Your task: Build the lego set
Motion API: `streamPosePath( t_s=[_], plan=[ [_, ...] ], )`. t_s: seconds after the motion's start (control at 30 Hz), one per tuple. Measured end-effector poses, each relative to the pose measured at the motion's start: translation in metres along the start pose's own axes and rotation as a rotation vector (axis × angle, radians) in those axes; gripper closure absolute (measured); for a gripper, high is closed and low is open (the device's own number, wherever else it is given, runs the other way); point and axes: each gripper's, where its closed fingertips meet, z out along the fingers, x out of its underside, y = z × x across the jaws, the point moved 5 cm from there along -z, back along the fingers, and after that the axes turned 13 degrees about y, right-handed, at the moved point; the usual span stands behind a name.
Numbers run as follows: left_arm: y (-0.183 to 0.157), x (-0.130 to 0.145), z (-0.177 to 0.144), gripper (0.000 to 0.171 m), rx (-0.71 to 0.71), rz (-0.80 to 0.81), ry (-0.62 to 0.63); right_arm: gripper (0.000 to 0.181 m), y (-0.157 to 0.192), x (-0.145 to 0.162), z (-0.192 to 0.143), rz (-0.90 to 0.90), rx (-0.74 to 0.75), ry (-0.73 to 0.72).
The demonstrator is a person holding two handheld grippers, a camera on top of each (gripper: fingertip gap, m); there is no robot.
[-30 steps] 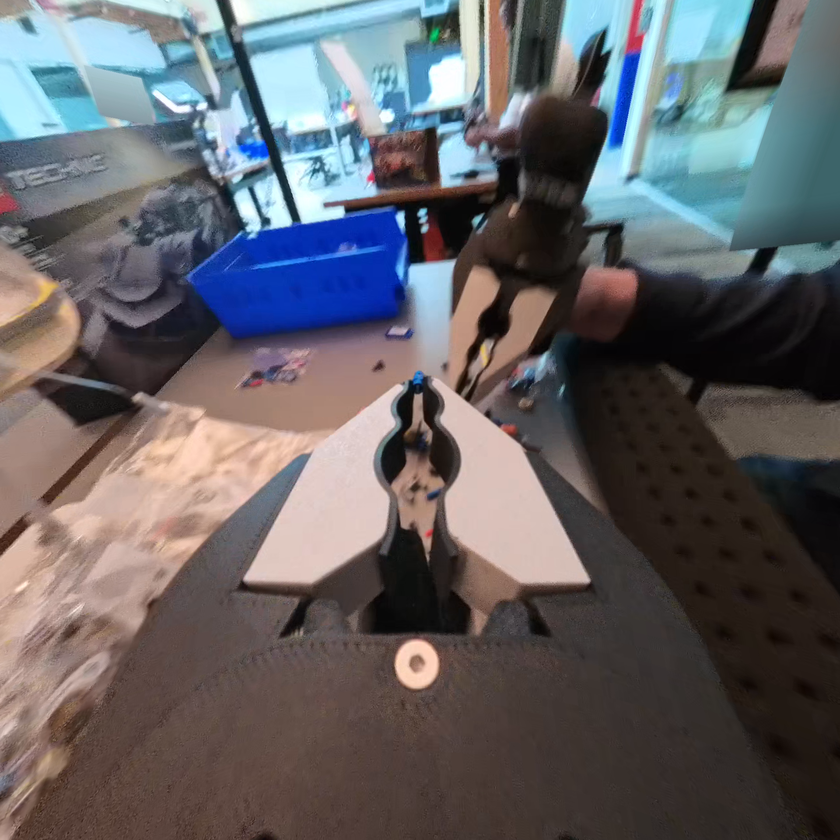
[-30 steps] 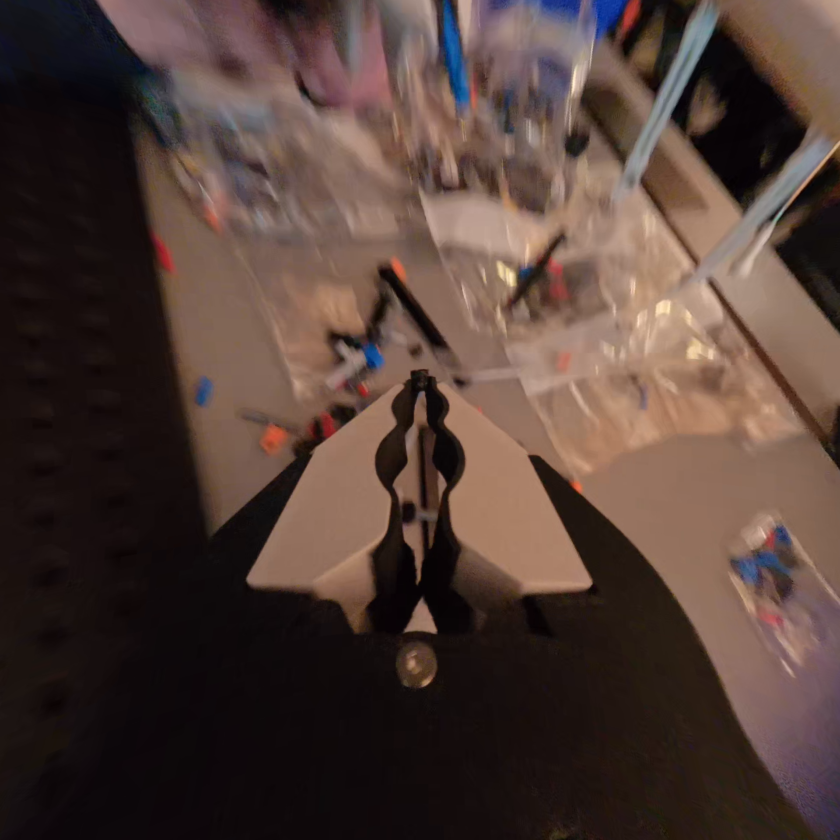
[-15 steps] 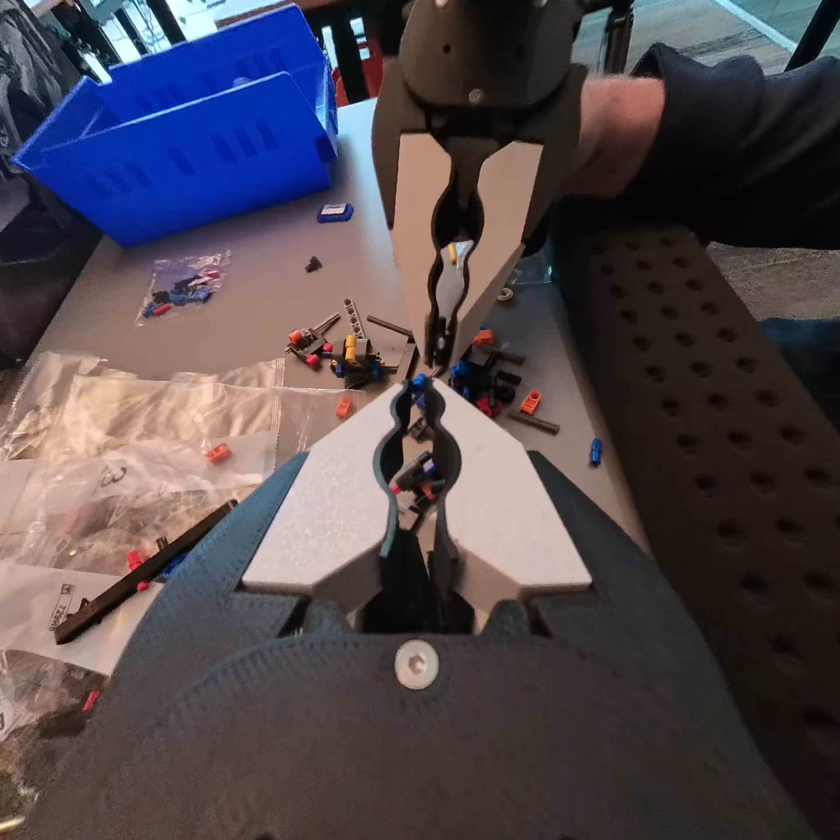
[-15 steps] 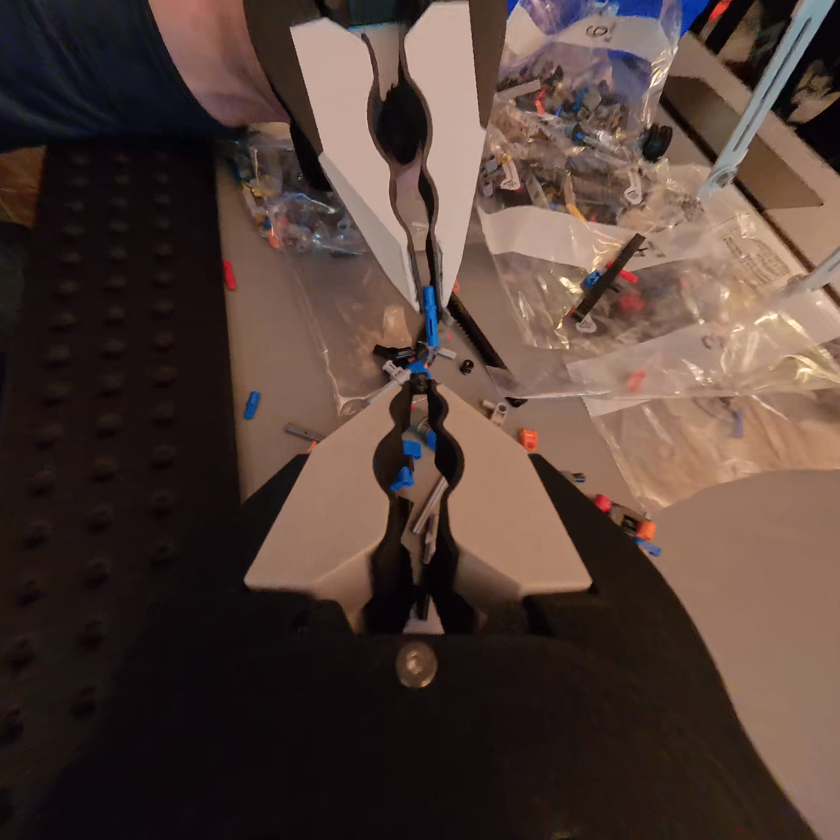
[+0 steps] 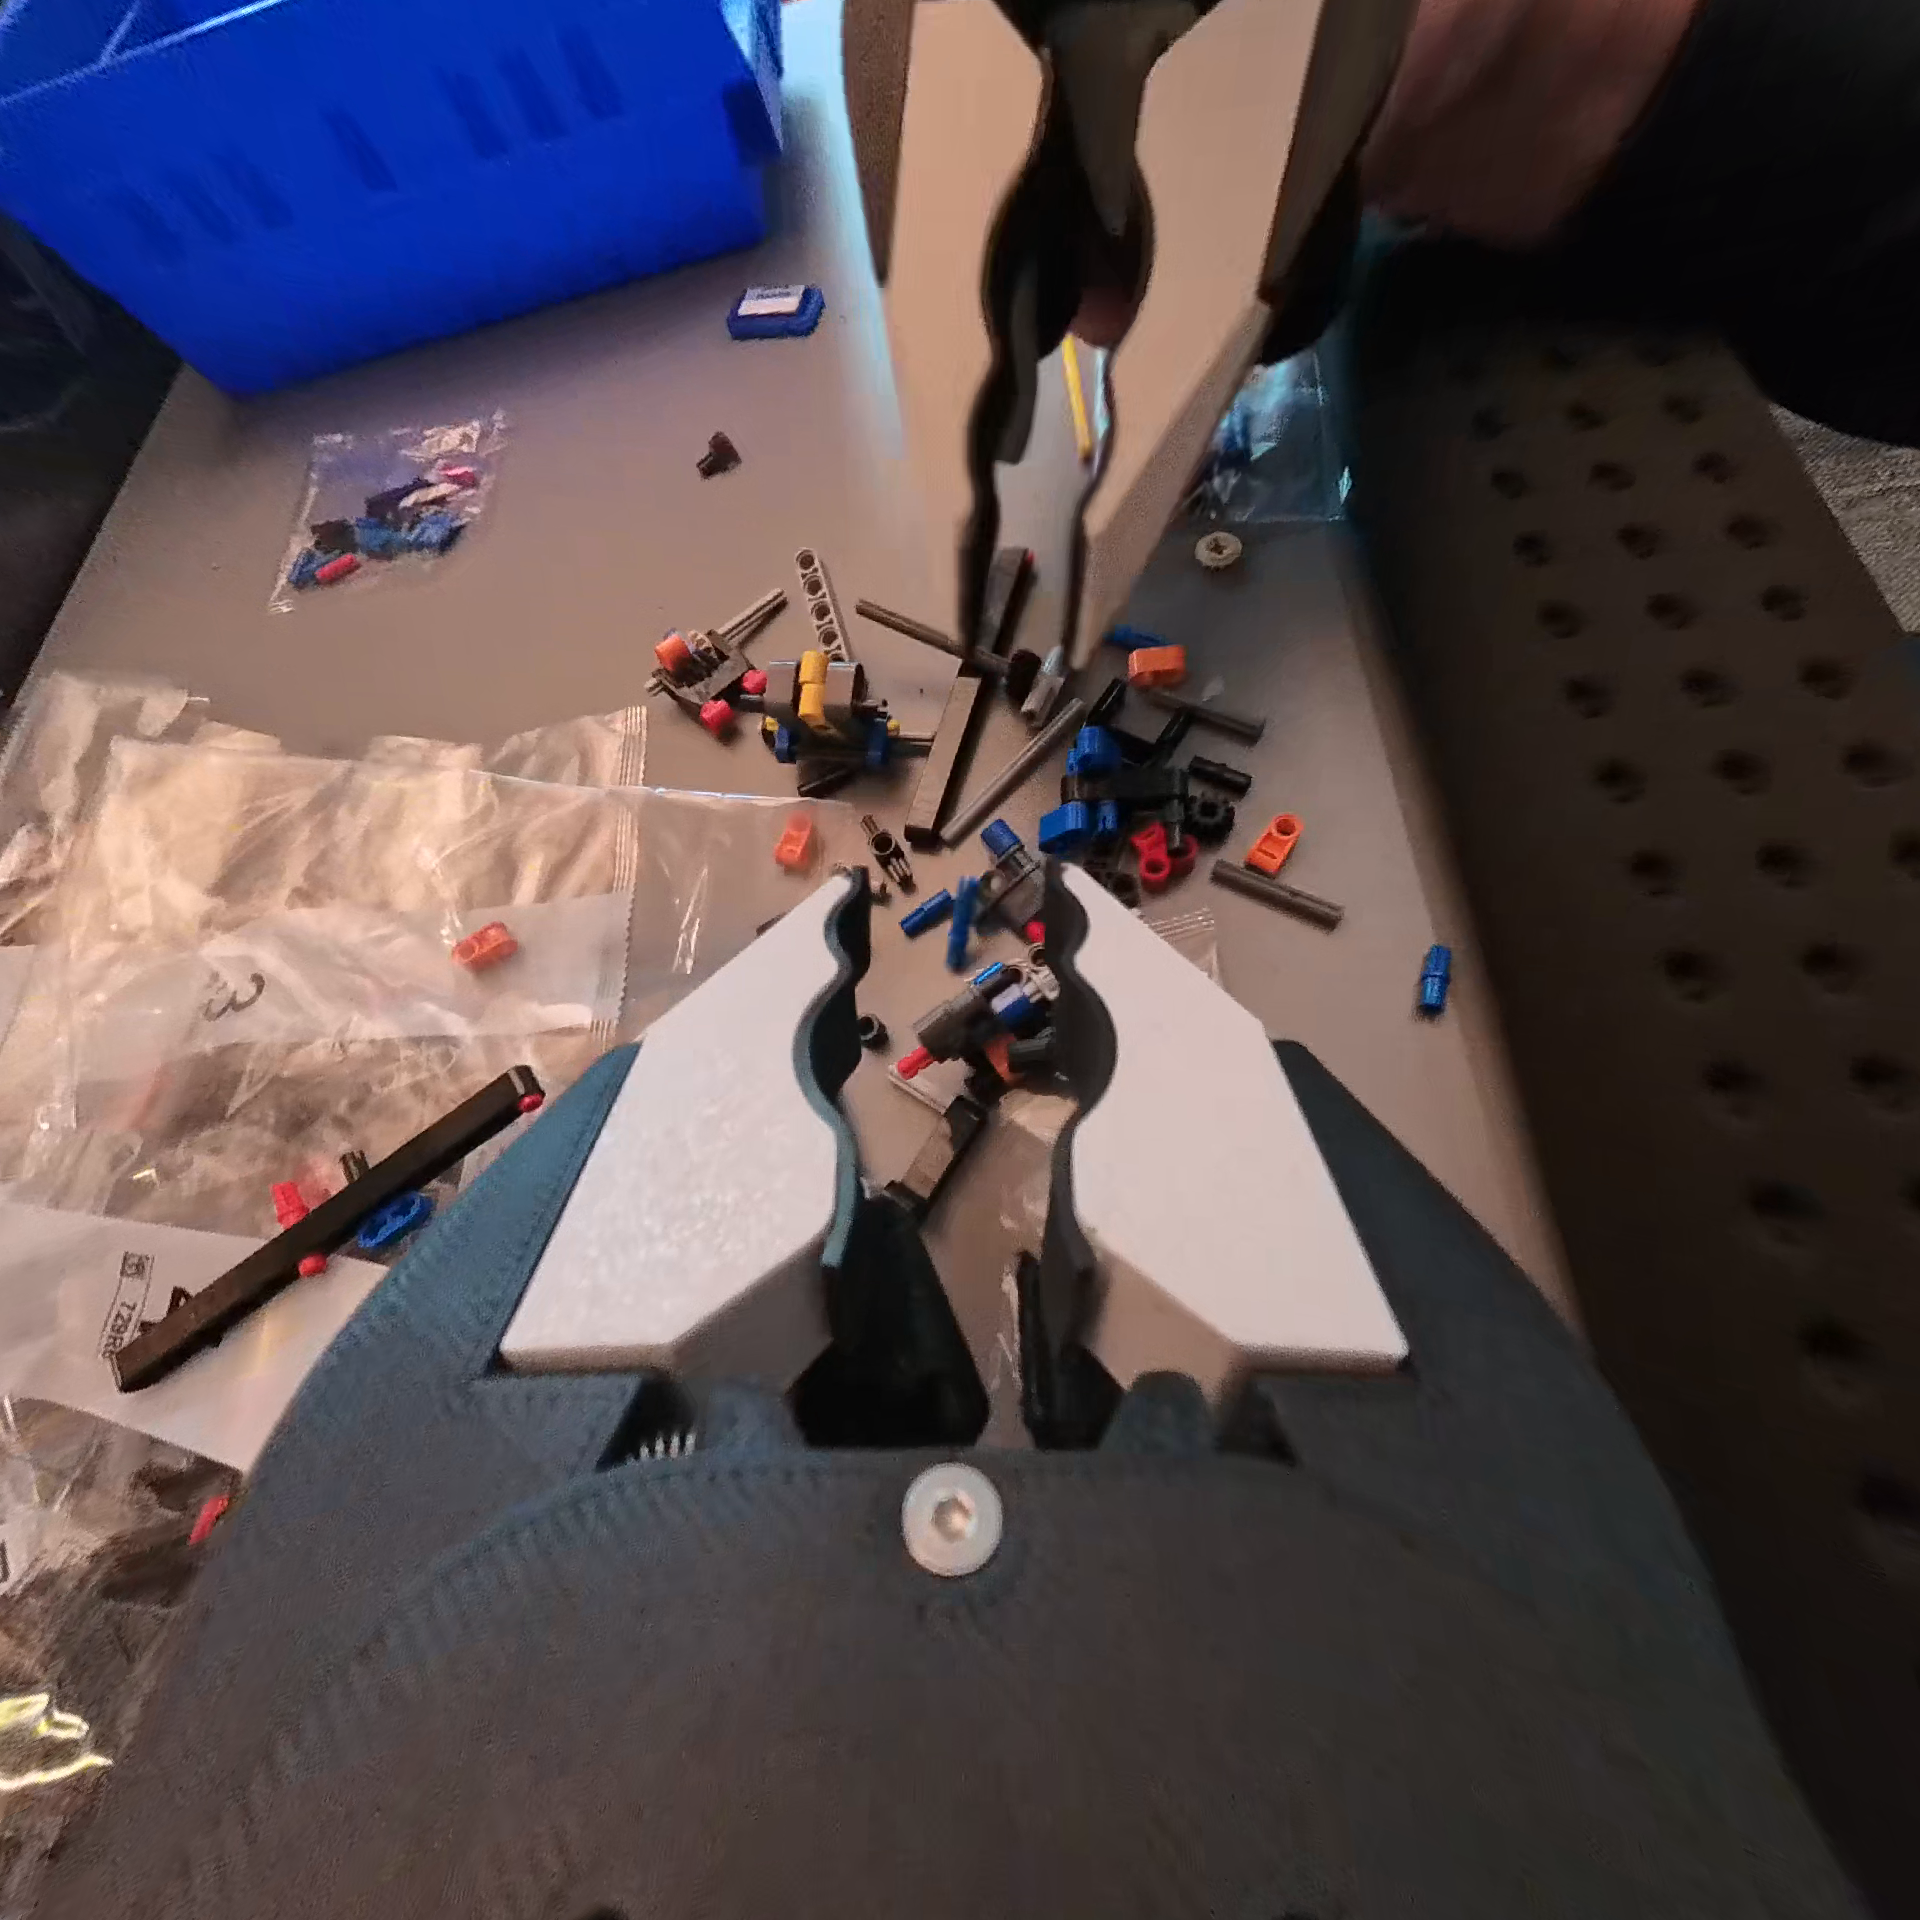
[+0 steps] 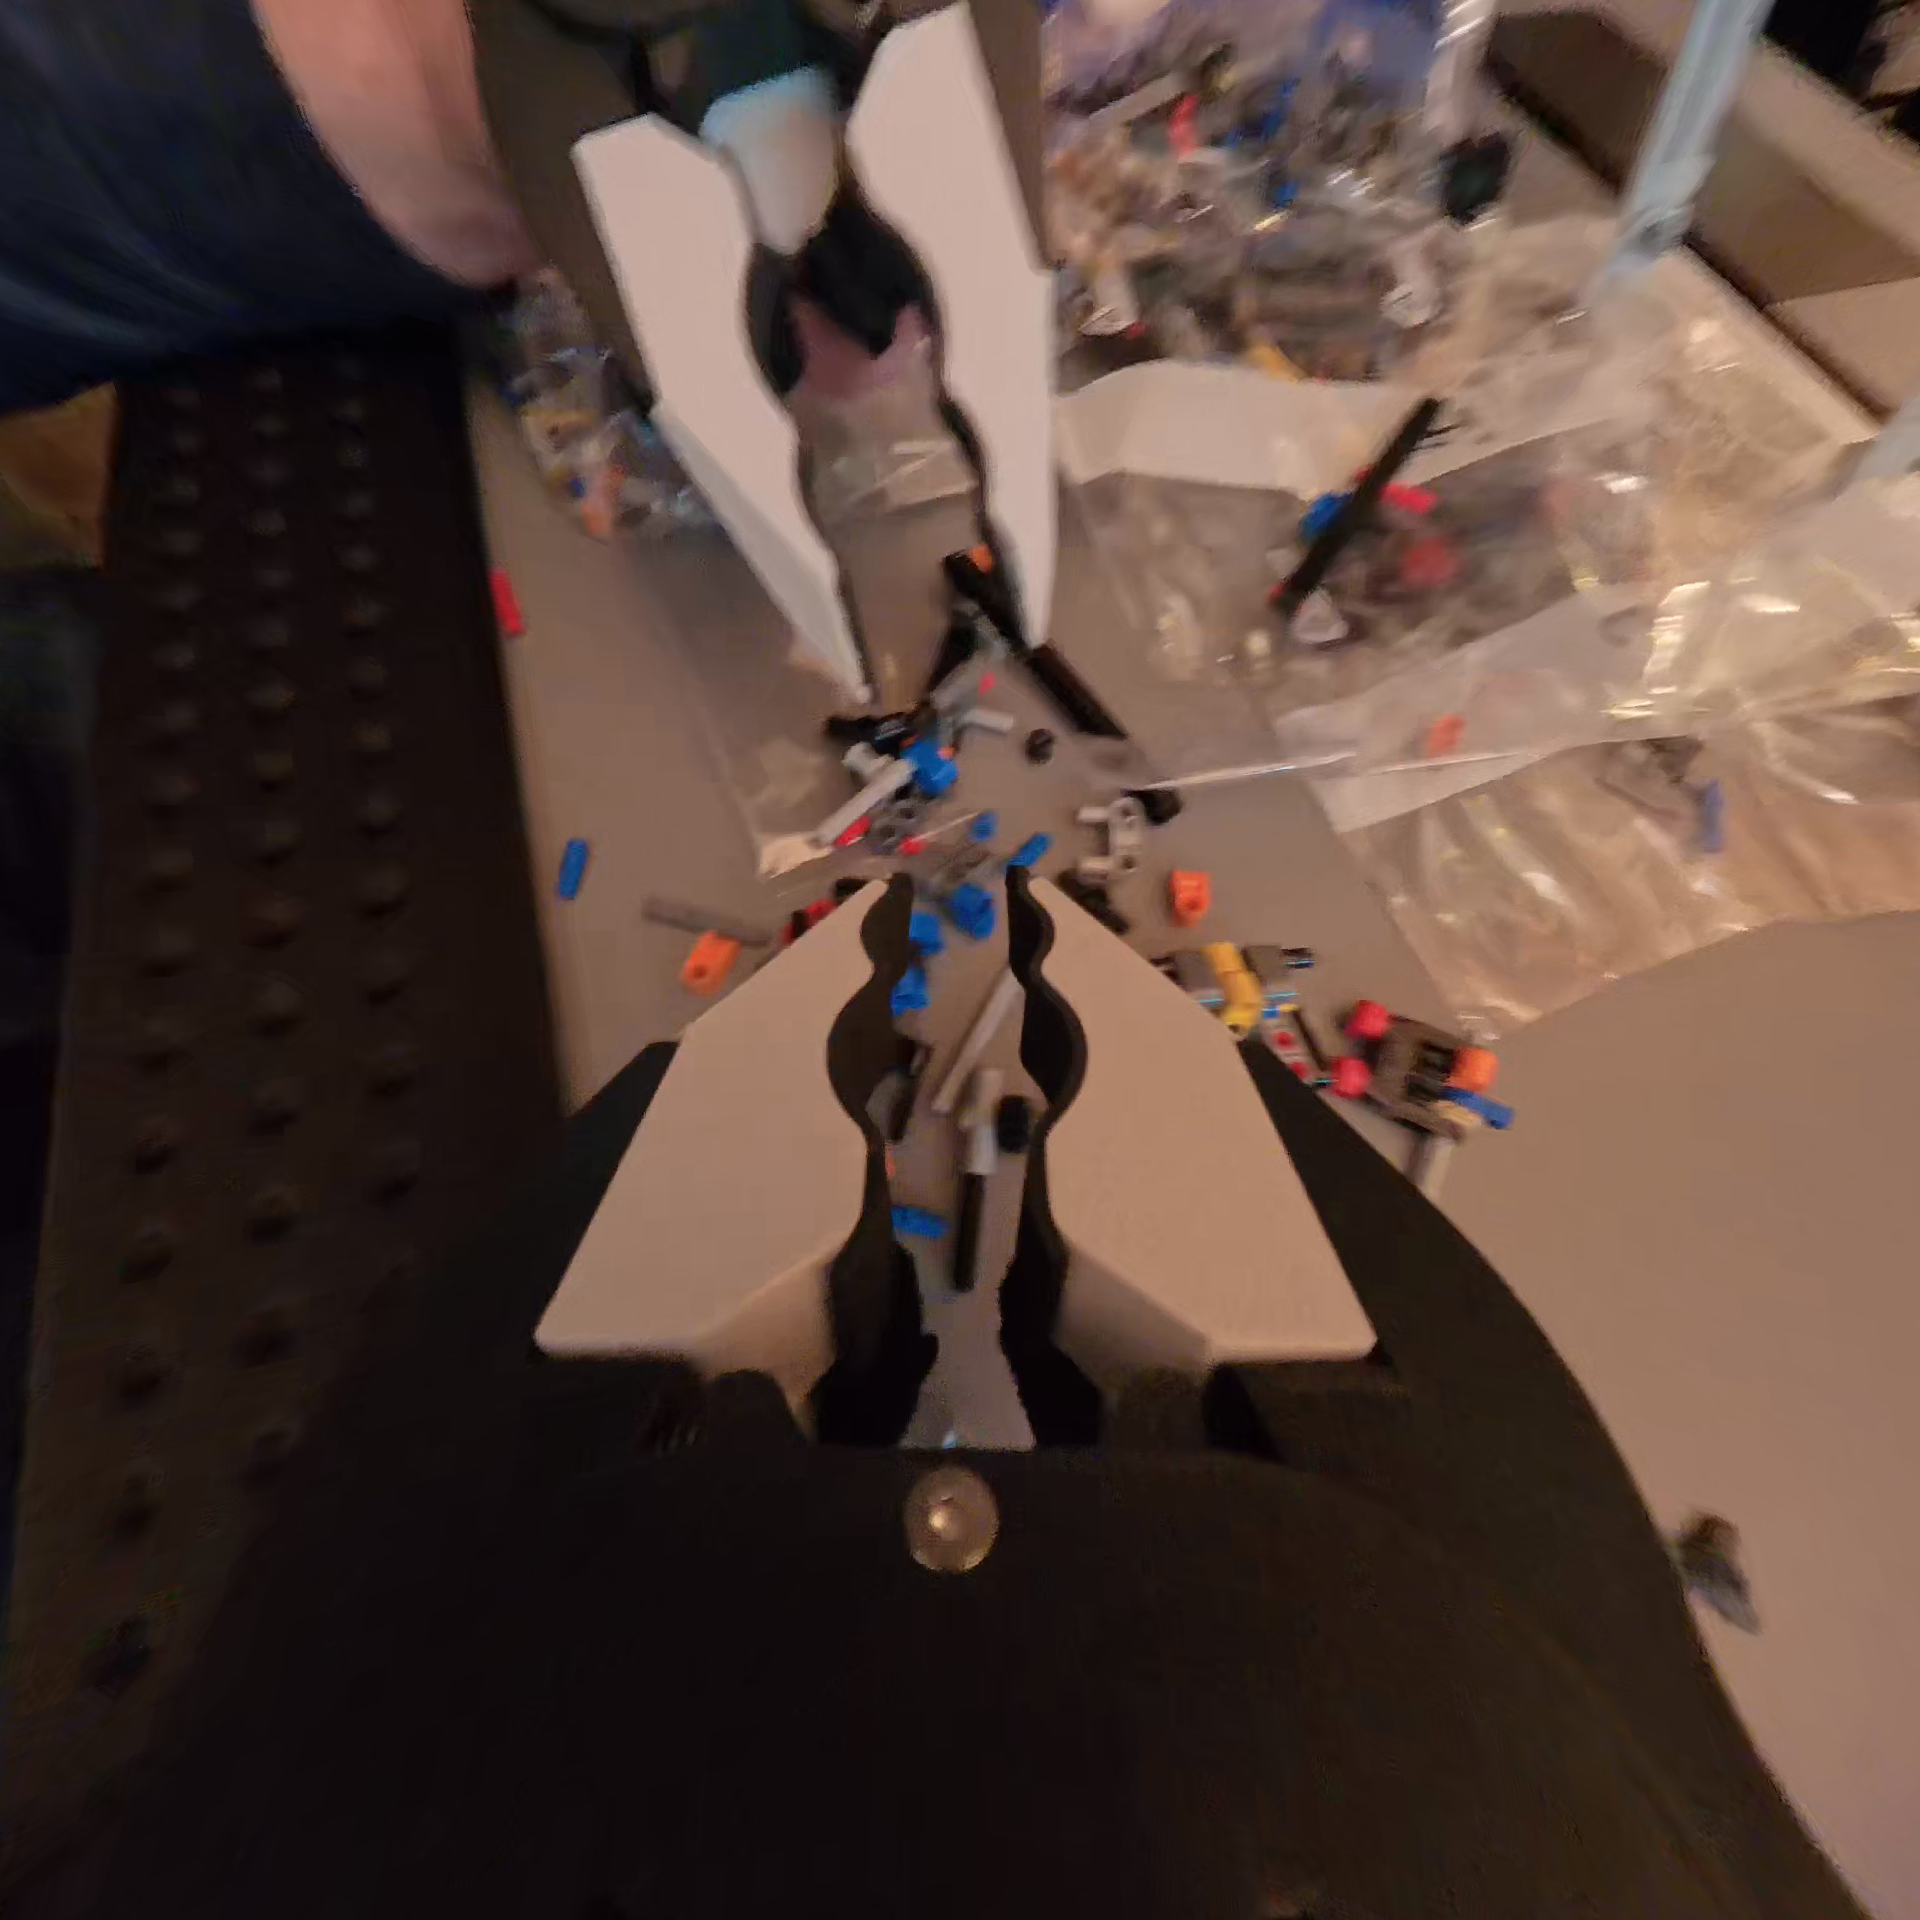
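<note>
Loose Lego Technic pieces point(image 5: 1122, 790) lie in a pile on the grey table point(image 5: 582, 468): blue, red, orange and black pins, grey axles and a black beam point(image 5: 956, 748). My left gripper point(image 5: 956, 883) is open and empty, low over the pile, with a small grey, blue and red sub-assembly point(image 5: 987, 1023) on the table between its jaws. My right gripper point(image 5: 1023, 649) faces it from across the pile, open and empty. In the blurred right wrist view, the right gripper point(image 6: 954, 883) is open over blue pins and grey axles, and the left gripper point(image 6: 940, 655) is opposite.
A blue bin point(image 5: 395, 177) stands at the back left. Clear bags of parts point(image 5: 312, 883) cover the left side, one under a long black beam point(image 5: 322, 1216). A small bag of blue pieces point(image 5: 384, 509) and a yellow-and-grey sub-assembly point(image 5: 821, 707) lie nearby. A black perforated mat point(image 5: 1662, 831) borders the right. One gripper's finger ends stand about 5 cm off the other's.
Both grippers have come down toward the pile and opened. The left was shut on a blue pin before and now holds nothing.
</note>
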Motion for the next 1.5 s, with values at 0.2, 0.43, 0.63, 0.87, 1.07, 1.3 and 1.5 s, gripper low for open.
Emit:
streamPosePath(
  t_s=[0.2,0.43,0.63,0.87,1.07,1.3,1.5],
  plan=[
    [-0.010,-0.004,0.005,0.139,0.024,0.049,0.020,0.161,0.008,0.025,0.030,0.000,-0.057,0.244],
    [-0.020,-0.006,0.016,0.137,0.057,0.086,0.059,0.170,0.010,0.012,0.025,-0.064,-0.005,0.181],
    [-0.015,-0.014,0.007,0.132,0.141,-0.042,-0.049,0.170,0.012,-0.012,0.008,-0.239,0.220,0.050],
    [-0.017,-0.012,0.016,0.110,0.106,-0.014,0.001,0.170,0.018,-0.018,0.011,-0.278,0.255,0.054],
    [-0.023,-0.023,0.015,0.137,-0.017,0.139,-0.007,0.170,0.017,-0.019,0.012,-0.208,0.201,0.039],
    [-0.025,-0.023,0.015,0.140,-0.032,0.168,0.010,0.171,0.018,-0.020,0.010,-0.178,0.172,0.036],
    [-0.028,-0.027,0.007,0.139,-0.022,0.186,-0.025,0.173,0.022,-0.022,0.002,-0.145,0.102,-0.023]
  ],
)
